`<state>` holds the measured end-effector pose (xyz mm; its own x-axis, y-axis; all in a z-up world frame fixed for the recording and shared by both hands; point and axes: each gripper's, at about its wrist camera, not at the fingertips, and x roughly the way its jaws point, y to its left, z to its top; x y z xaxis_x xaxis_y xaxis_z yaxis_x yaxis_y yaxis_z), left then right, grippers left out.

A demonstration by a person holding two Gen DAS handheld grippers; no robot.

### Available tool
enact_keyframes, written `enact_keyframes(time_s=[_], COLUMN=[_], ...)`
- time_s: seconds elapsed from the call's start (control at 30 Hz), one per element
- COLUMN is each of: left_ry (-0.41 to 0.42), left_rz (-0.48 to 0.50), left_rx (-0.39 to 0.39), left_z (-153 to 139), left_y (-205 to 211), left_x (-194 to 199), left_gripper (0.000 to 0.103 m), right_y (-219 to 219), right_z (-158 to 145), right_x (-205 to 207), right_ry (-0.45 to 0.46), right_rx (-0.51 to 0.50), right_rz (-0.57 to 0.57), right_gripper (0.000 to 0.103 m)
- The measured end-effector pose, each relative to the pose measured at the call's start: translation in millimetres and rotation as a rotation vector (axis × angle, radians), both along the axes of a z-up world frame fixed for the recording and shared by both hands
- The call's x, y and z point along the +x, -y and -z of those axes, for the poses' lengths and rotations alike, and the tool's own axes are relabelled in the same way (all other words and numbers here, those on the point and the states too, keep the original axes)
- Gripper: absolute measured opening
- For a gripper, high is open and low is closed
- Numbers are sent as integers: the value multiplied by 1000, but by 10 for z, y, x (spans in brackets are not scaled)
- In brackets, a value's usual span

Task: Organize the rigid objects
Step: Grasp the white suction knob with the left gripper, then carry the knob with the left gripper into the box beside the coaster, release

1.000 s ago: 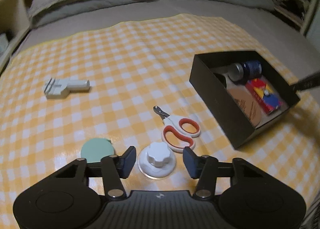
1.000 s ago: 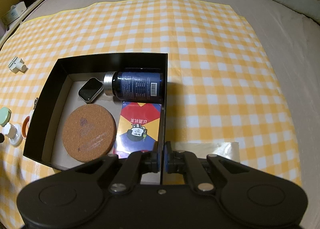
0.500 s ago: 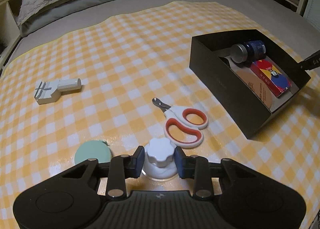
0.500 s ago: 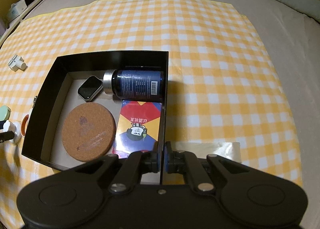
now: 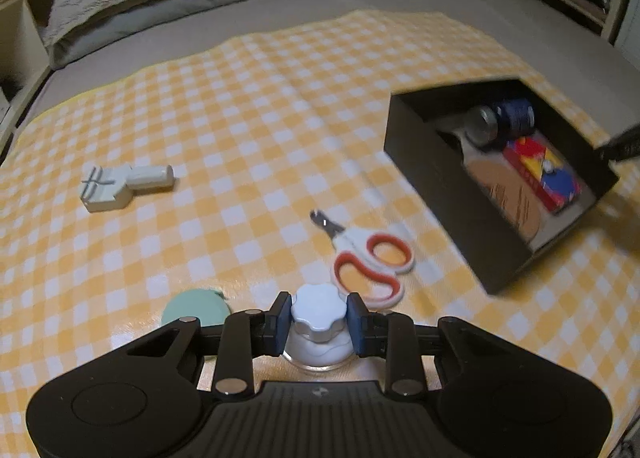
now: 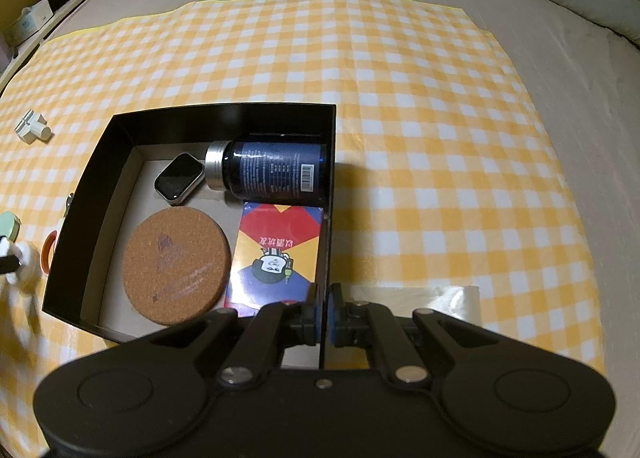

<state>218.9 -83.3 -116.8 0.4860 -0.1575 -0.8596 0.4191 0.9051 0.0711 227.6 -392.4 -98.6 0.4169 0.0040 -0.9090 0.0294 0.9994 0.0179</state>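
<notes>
The white knob (image 5: 319, 308) is clamped by the left tool (image 5: 319, 318), whose jaws have just been closing. The box (image 6: 329, 242) wall is pinched by the right tool (image 6: 323, 312) at the cloth's (image 6: 400, 97) near edge.

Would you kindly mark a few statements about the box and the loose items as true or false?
1. The left gripper is shut on the white knob. True.
2. The scissors lie inside the black box. False: they lie on the checked cloth.
3. The right gripper clamps the box's wall. True.
4. The dark bottle stands upright. False: it lies on its side.
</notes>
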Motion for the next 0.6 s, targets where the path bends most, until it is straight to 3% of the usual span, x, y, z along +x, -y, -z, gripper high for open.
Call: enact_keyframes(time_s=[0.23, 0.6], left_ry=[31, 61], left_rz=[-40, 24], left_rx=[-99, -174], left_z=[-333, -629], left_y=[59, 622], left_x=[38, 46], left_gripper=[31, 31], right_y=[11, -2], right_z=[5, -16], right_x=[5, -31], right_ry=[1, 5], right_rx=[-4, -22], right_rz=[-6, -23], right_gripper=[4, 4])
